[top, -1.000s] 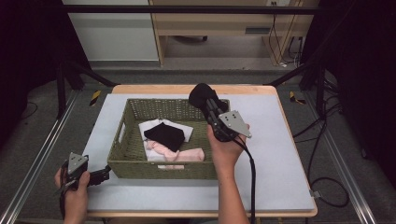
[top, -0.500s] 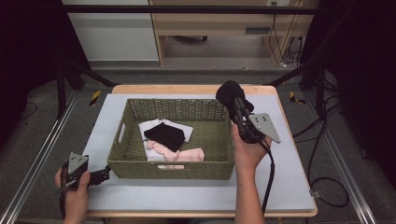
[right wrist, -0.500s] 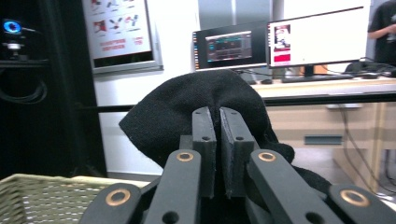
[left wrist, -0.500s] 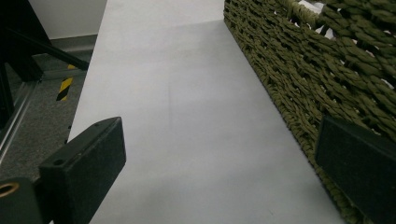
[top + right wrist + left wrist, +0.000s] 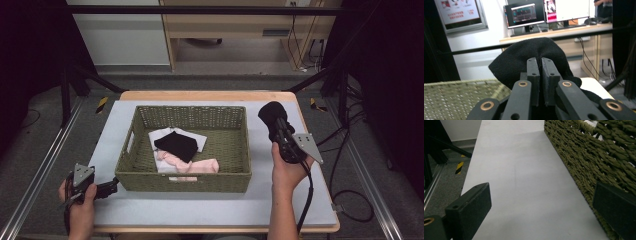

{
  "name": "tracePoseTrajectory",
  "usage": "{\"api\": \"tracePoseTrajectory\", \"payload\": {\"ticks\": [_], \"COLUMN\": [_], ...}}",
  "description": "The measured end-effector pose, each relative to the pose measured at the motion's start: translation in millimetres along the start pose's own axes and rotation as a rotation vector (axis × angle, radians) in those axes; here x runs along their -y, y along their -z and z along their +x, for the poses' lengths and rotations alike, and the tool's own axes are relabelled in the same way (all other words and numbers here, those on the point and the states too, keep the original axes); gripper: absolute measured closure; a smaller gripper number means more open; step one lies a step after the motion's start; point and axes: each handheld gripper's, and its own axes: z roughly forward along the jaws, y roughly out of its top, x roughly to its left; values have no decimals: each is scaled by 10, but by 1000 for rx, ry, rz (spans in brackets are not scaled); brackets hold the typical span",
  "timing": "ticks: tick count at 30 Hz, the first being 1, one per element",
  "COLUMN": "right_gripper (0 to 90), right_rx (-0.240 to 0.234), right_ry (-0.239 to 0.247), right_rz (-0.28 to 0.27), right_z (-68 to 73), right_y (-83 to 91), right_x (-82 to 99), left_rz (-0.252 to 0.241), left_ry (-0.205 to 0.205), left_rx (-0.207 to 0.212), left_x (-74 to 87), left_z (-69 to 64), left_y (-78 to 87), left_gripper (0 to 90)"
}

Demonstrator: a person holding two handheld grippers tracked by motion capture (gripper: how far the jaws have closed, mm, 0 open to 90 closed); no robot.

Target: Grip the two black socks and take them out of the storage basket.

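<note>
A black sock (image 5: 272, 114) hangs bunched over the tips of my right gripper (image 5: 276, 125), which is shut on it. The gripper is held above the grey mat just right of the woven green basket (image 5: 185, 182). In the right gripper view the jaws of my right gripper (image 5: 540, 62) pinch the black sock (image 5: 514, 62), with only a thin gap between them. Inside the basket lie a black cloth (image 5: 176, 145), a white cloth (image 5: 197, 137) and a pink cloth (image 5: 200, 165). My left gripper (image 5: 112, 186) rests low at the basket's front left corner. In its own view my left gripper (image 5: 541, 195) is open with nothing between its jaws.
A grey mat (image 5: 310, 200) covers the wooden table. The basket wall (image 5: 584, 165) runs close beside the left gripper's right jaw. Metal frame rails (image 5: 45, 165) flank the table, and cables (image 5: 345, 200) trail off the right edge.
My right gripper has carried the black sock rightward from above the basket's middle to beyond its right wall, sinking slightly. The left gripper has not moved.
</note>
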Motion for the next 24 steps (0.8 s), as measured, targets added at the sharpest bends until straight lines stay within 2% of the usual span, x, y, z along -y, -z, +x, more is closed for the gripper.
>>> {"api": "tracePoseTrajectory", "payload": {"ticks": [1,5,6,12,15,17,18,19,20,22,23,24], "right_gripper": [859,859,859,859,859,858,851,841,807,693,693,609], "right_rx": [14,37,58,107,133,140,146,144,117,77,77,66], "right_ry": [3,3,15,21,-10,-2,19,24,12,28,28,38], "right_rz": [19,49,72,128,152,163,193,197,213,234,234,252], "right_z": [-60,-145,-213,-375,-433,-445,-458,-463,-470,-455,-455,-419], "right_y": [14,27,42,96,121,125,130,129,122,104,104,89], "right_x": [54,146,220,395,454,472,502,510,518,511,511,471], "left_rz": [0,-1,-1,-1,2,0,0,0,-1,-1,-1,-1], "left_ry": [0,1,1,1,2,2,-2,-2,0,2,2,1], "left_rx": [0,-1,0,-1,0,-1,-2,-2,-1,0,0,-1], "left_x": [0,0,0,0,-1,0,0,0,0,0,0,0], "left_z": [1,0,1,1,2,0,-2,-2,0,3,3,2], "left_y": [1,0,1,0,1,-1,0,0,1,1,1,2], "left_gripper": [21,21,21,21,21,22,22,22,22,21,21,22]}}
